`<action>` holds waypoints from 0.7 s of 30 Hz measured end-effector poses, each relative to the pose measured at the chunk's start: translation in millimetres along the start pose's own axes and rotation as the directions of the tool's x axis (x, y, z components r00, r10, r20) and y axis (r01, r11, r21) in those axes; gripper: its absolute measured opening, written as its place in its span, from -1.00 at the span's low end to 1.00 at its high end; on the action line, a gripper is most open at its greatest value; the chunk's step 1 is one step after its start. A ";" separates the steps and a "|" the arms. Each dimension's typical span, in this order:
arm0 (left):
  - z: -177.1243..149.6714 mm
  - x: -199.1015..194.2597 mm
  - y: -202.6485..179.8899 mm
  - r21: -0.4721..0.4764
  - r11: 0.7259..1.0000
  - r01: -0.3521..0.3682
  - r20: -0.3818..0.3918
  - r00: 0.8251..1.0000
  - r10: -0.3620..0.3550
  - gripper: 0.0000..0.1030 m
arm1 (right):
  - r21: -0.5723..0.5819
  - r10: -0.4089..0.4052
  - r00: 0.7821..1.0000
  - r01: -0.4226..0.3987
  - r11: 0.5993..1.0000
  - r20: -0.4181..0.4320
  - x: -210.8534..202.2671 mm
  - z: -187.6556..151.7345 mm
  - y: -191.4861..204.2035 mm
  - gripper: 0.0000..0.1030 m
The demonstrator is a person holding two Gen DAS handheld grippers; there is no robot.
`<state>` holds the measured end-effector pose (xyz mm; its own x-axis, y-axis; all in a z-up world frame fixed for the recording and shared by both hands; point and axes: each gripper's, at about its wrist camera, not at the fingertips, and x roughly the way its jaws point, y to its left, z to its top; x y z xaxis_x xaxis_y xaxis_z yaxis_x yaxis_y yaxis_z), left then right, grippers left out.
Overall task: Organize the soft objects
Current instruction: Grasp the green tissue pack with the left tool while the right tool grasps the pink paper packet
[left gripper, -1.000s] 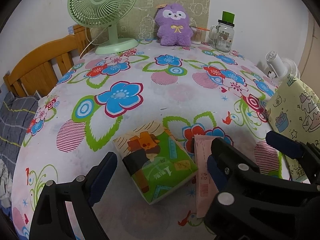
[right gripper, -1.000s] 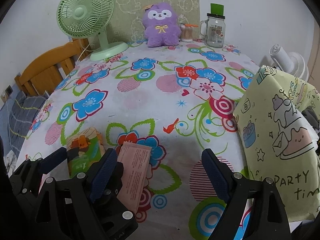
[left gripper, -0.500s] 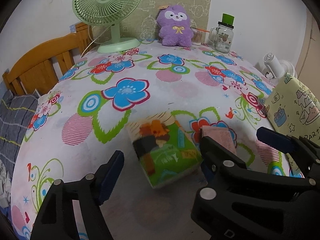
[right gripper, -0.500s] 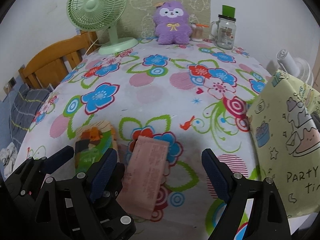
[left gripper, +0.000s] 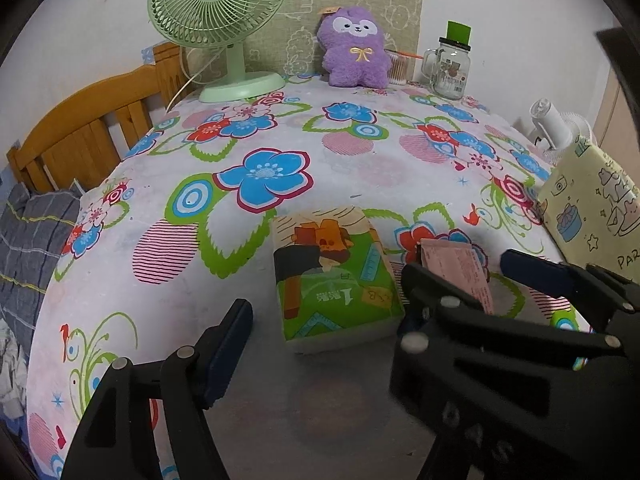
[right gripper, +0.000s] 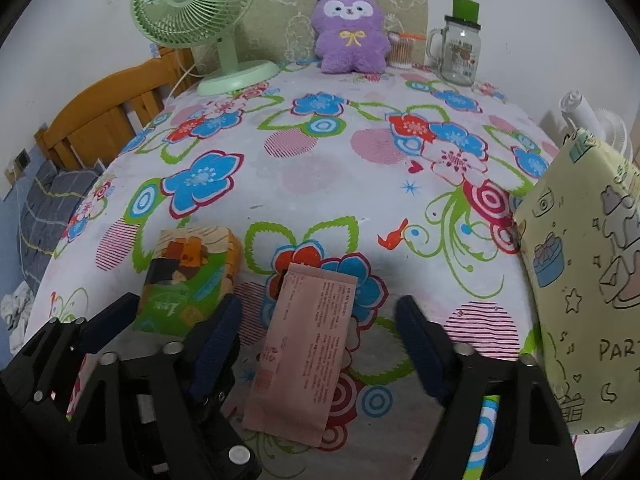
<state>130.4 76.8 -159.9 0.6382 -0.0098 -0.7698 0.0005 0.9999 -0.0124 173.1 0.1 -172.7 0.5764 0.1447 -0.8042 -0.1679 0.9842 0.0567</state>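
Observation:
A green tissue pack point(left gripper: 332, 276) lies flat on the flowered tablecloth point(left gripper: 260, 152), just beyond my open left gripper point(left gripper: 320, 320); it also shows in the right wrist view point(right gripper: 188, 276). A flat pink packet point(right gripper: 308, 352) lies to its right, between the fingers of my open right gripper point(right gripper: 316, 328); in the left wrist view the pink packet point(left gripper: 456, 268) is partly hidden by my right gripper. A purple plush toy point(left gripper: 356, 52) sits upright at the far edge of the table, also in the right wrist view point(right gripper: 350, 32).
A green desk fan point(left gripper: 220, 20) stands at the back left. A glass mug jar point(left gripper: 450, 68) with a green lid and a cotton swab holder point(right gripper: 402, 50) stand at the back right. A yellow party gift bag point(right gripper: 584, 272) stands at the right edge. A wooden chair point(left gripper: 80, 132) is left.
Both grippers have moved forward and down toward the table. The tissue pack now sits closer between the left fingers, and the pink packet lies between the right fingers.

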 end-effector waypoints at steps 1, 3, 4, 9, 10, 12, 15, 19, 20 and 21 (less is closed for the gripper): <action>0.2 0.3 -0.1 -0.001 1.000 -0.001 -0.001 1.000 0.001 0.49 | 0.005 0.001 1.000 -0.001 1.000 -0.005 1.2 0.4 -0.7 0.41; 1.0 1.1 0.1 -0.004 1.000 0.000 -0.005 1.000 0.000 0.49 | -0.002 -0.007 1.000 0.007 1.000 -0.012 2.8 0.7 -0.3 0.15; 1.2 1.4 -0.7 -0.002 1.000 -0.002 -0.006 1.000 0.002 0.50 | -0.011 -0.011 1.000 0.011 1.000 -0.008 2.9 1.2 0.5 0.08; 4.2 3.2 -4.1 -0.005 1.000 0.001 -0.013 1.000 -0.001 0.52 | -0.024 -0.013 1.000 0.012 1.000 -0.005 3.3 3.1 0.2 -0.13; 5.1 3.9 -5.4 -0.004 1.000 0.002 -0.014 1.000 -0.002 0.52 | -0.021 -0.015 1.000 0.014 1.000 -0.005 3.3 3.5 -0.9 -0.13; 7.2 5.3 -7.6 -0.006 1.000 0.010 -0.013 1.000 -0.010 0.52 | -0.017 -0.018 1.000 0.018 1.000 -0.003 3.3 5.2 -3.9 -0.14; 10.9 8.3 -8.7 -0.023 1.000 0.004 -0.008 1.000 -0.004 0.52 | -0.006 -0.022 1.000 0.022 1.000 0.007 2.4 9.0 -9.7 -0.15; 16.8 13.2 -10.5 -0.026 1.000 -0.003 -0.005 1.000 0.003 0.47 | -0.001 -0.023 1.000 0.023 1.000 0.014 3.1 13.3 -13.5 -0.16; 17.8 13.9 -10.9 -0.026 1.000 -0.005 -0.002 1.000 0.005 0.42 | 0.001 -0.023 1.000 0.023 1.000 0.015 3.5 14.5 -14.6 -0.16; 18.8 15.0 -11.1 -0.026 1.000 -0.007 -0.002 1.000 0.007 0.33 | 0.002 -0.021 1.000 0.021 1.000 0.015 3.8 15.0 -15.3 -0.16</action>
<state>154.4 65.8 -159.2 0.6362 -0.0024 -0.7715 -0.0239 0.9995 -0.0229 189.9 -12.9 -167.8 0.5917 0.1256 -0.7964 -0.1542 0.9872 0.0411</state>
